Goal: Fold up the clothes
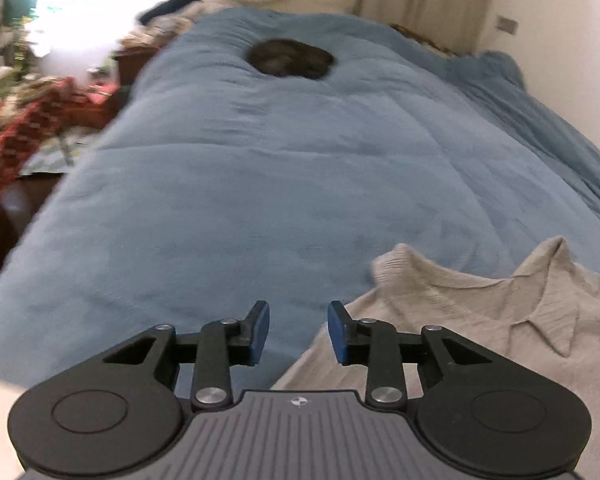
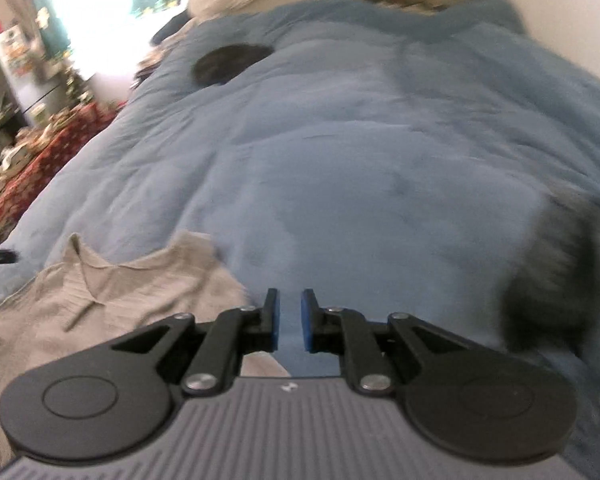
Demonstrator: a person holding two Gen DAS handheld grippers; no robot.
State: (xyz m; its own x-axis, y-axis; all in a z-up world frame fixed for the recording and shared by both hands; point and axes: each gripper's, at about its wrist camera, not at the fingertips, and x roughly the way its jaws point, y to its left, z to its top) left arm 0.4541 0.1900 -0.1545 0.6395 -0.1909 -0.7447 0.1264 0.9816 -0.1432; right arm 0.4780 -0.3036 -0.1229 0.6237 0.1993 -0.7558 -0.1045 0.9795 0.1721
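Left hand-held gripper: your blue pads stand spread with nothing between them, above the blanket edge beside the sweater.
Right hand-held gripper: your pads sit a narrow gap apart, pinching nothing, blue blanket showing through.
Grey sweater: lies collar-up on the bed, just right of your left gripper, left of your right one.
Blue blanket: covers the bed under everything.
Dark bundle: far up the blanket, well apart from the sweater.
Dark blurred cloth: right of your right gripper.
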